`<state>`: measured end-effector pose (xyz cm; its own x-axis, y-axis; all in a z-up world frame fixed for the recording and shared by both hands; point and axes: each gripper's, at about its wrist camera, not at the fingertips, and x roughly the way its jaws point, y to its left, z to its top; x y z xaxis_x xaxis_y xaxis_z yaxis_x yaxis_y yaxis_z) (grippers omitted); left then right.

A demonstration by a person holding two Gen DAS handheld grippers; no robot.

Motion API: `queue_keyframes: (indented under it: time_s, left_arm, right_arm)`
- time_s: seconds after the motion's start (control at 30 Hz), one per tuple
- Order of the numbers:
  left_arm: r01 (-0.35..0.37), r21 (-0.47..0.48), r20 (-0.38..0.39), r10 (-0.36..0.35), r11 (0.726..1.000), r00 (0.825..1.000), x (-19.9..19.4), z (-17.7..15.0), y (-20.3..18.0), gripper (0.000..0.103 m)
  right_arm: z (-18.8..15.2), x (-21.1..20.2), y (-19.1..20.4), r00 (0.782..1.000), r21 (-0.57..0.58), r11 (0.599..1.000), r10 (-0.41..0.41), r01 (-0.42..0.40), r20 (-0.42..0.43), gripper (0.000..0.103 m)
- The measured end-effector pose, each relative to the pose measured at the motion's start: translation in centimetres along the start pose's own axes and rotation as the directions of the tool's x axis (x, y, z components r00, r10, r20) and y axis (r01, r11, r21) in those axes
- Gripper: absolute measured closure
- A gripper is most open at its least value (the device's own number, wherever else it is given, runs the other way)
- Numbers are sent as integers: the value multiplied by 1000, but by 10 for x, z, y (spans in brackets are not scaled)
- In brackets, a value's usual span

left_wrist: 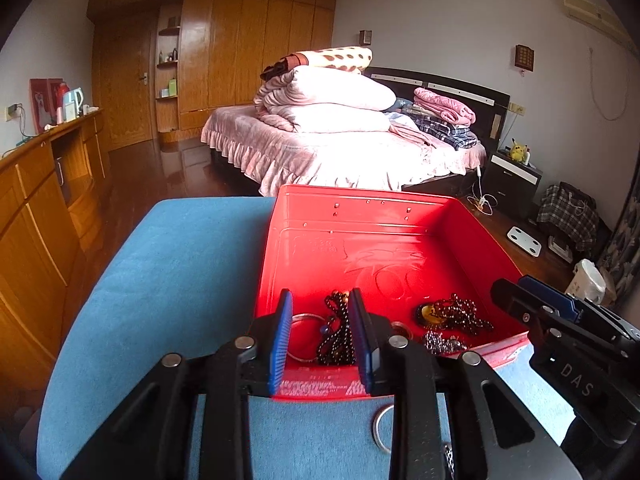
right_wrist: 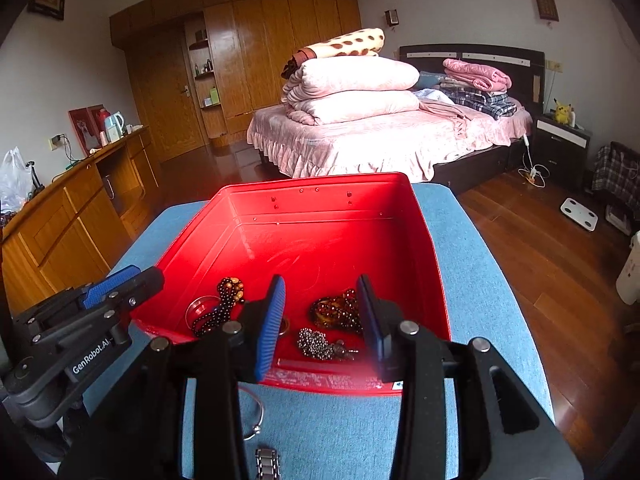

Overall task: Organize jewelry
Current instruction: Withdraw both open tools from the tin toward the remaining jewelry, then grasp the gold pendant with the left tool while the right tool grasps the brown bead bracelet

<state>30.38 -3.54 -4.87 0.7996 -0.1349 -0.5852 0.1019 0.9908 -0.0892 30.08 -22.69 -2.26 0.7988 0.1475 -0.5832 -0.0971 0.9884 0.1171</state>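
A red box [left_wrist: 360, 200] [right_wrist: 312, 184] stands open on a blue padded surface [left_wrist: 180, 264] [right_wrist: 480, 288]. In its near end lie a black bead necklace [left_wrist: 336, 332] [right_wrist: 222, 308], a silver bangle [left_wrist: 301, 317], an amber bead string [left_wrist: 456, 314] [right_wrist: 336, 312] and a silver chain [left_wrist: 444, 342] [right_wrist: 316, 344]. My left gripper [left_wrist: 322, 336] is open above the box's near left corner, with nothing pressed between its pads. My right gripper [right_wrist: 322, 320] is open above the near right part, likewise holding nothing. Another silver bangle [right_wrist: 258, 412] [left_wrist: 380, 428] and a metal watch band [right_wrist: 268, 464] lie on the blue surface under the grippers.
Each gripper shows at the edge of the other's view: the right gripper [left_wrist: 520, 290] and the left gripper [right_wrist: 140, 278]. Beyond the box are a bed [right_wrist: 380, 136] with folded bedding, a wooden cabinet [right_wrist: 80, 208] on the left, and wood floor [right_wrist: 540, 248].
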Motion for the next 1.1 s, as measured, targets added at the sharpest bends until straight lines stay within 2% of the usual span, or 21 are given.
queue_keyframes:
  time_s: [0.17, 0.37, 0.8, 1.1]
  left_arm:
    - [-28, 41, -15, 28, 999, 999, -13, -22, 3, 74]
    - [-22, 18, -50, 23, 1000, 998, -27, -50, 3, 74]
    - [-30, 11, -63, 30, 999, 998, -59, -99, -2, 74]
    - [-25, -24, -87, 23, 999, 996, -71, -125, -2, 74]
  right_arm:
    - [-15, -17, 4, 1000, 1, 1000, 6, -6, 1, 67]
    - [-36, -34, 9, 1000, 1, 1000, 10, -10, -6, 67]
    - [-103, -64, 26, 996, -42, 998, 46, -49, -70, 67]
    - [-131, -90, 30, 994, -40, 997, 69, -72, -83, 67]
